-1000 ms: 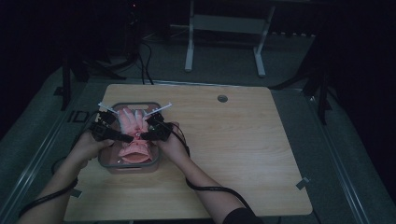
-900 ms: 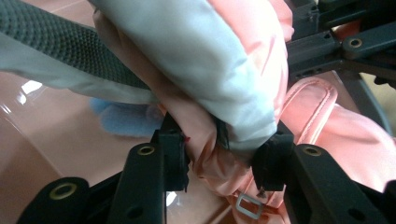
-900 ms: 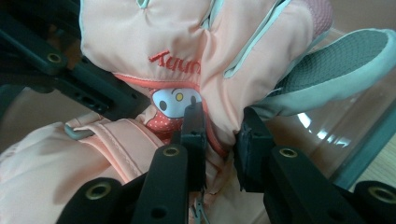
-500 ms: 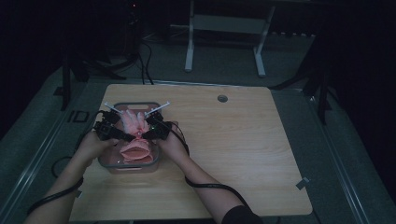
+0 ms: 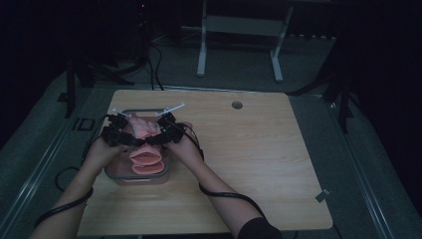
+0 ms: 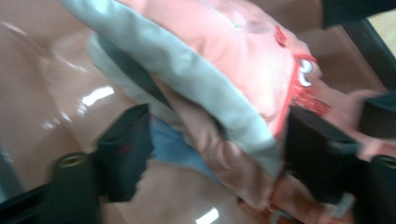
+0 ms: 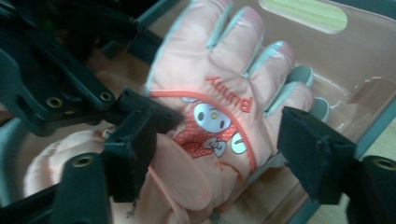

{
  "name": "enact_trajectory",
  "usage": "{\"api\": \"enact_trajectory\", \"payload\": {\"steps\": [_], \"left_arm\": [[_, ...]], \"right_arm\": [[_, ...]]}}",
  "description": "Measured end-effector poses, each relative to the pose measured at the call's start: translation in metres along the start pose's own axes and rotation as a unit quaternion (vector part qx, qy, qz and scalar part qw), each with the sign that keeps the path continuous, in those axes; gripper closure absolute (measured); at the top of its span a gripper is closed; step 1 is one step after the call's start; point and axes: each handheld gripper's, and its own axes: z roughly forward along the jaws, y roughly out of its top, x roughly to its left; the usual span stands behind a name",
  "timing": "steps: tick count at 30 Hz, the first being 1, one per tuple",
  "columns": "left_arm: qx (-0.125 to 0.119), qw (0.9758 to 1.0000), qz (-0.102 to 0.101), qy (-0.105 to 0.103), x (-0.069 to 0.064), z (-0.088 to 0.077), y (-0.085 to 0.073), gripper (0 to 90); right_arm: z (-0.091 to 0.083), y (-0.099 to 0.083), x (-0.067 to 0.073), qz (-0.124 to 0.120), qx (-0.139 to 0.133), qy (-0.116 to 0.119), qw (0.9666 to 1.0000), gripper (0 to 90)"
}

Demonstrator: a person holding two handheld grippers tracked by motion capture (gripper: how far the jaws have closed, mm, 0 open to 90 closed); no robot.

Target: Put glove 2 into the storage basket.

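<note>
The left gripper [image 5: 133,141] and the right gripper [image 5: 152,140] hang side by side over a clear box [image 5: 113,175] on the bench [image 5: 259,164]. Both have just been opening their jaws. In the right gripper view a pink glove [image 7: 212,93] lies between the wide jaws, and the pads do not press it. In the left gripper view the jaws stand apart around the glove's [image 6: 224,70] grey edge, loose too. The glove lies inside the box. The left gripper crowds in at 10 o'clock of the right gripper view. A round hole [image 5: 237,105] sits in the bench at 2 o'clock from the box, well apart.
</note>
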Motion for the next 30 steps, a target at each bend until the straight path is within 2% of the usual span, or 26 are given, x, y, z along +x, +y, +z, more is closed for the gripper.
{"api": "enact_trajectory", "payload": {"steps": [2, 5, 7, 9, 10, 11, 12, 15, 16, 17, 18, 25, 30], "left_arm": [[-0.017, 0.9998, -0.007, 0.002, 0.001, -0.001, -0.001, 15.2], [-0.044, 0.9990, -0.010, 0.010, 0.001, -0.004, -0.002, 12.0], [-0.054, 0.9983, -0.019, 0.010, 0.000, -0.008, -0.002, 7.6], [-0.065, 0.9977, -0.016, 0.006, -0.002, -0.013, -0.001, 1.0], [-0.065, 0.9977, -0.016, 0.006, -0.002, -0.013, -0.001, 1.0], [-0.078, 0.9969, -0.009, 0.008, -0.005, -0.018, 0.000, 1.0], [-0.080, 0.9967, -0.008, 0.010, -0.007, -0.020, 0.000, 1.0], [-0.092, 0.9954, 0.014, 0.022, -0.018, -0.027, 0.002, 1.0], [-0.092, 0.9954, 0.014, 0.022, -0.018, -0.027, 0.002, 1.0], [-0.096, 0.9946, 0.032, 0.024, -0.029, -0.031, 0.003, 1.0], [-0.099, 0.9941, 0.040, 0.023, -0.034, -0.033, 0.004, 1.0], [-0.109, 0.9914, 0.072, -0.008, -0.066, -0.035, 0.008, 1.1], [-0.115, 0.9878, 0.099, -0.034, -0.090, -0.034, 0.010, 1.1]], "right_arm": [[-0.003, 0.000, -0.003, 0.001, -0.003, 0.007, 1.0000, 21.8], [-0.011, -0.001, -0.008, 0.003, -0.008, 0.017, 0.9998, 20.5], [-0.015, -0.001, -0.009, 0.001, -0.011, 0.017, 0.9998, 20.1], [-0.019, -0.002, -0.011, 0.000, -0.013, 0.022, 0.9997, 19.2], [-0.019, -0.002, -0.011, 0.000, -0.013, 0.022, 0.9997, 19.2], [-0.020, -0.003, -0.012, -0.003, -0.013, 0.021, 0.9997, 18.9], [-0.023, -0.004, -0.013, -0.005, -0.011, 0.023, 0.9997, 18.6], [-0.028, -0.005, -0.015, -0.005, -0.012, 0.024, 0.9996, 18.0], [-0.028, -0.005, -0.015, -0.005, -0.012, 0.024, 0.9996, 18.0], [-0.031, -0.006, -0.016, -0.004, -0.014, 0.026, 0.9996, 17.9], [-0.038, -0.007, -0.019, 0.000, -0.024, 0.025, 0.9994, 17.8], [-0.056, -0.013, -0.025, -0.010, -0.027, 0.019, 0.9994, 17.3], [-0.068, -0.026, -0.032, -0.015, -0.027, 0.017, 0.9994, 16.8]]}}
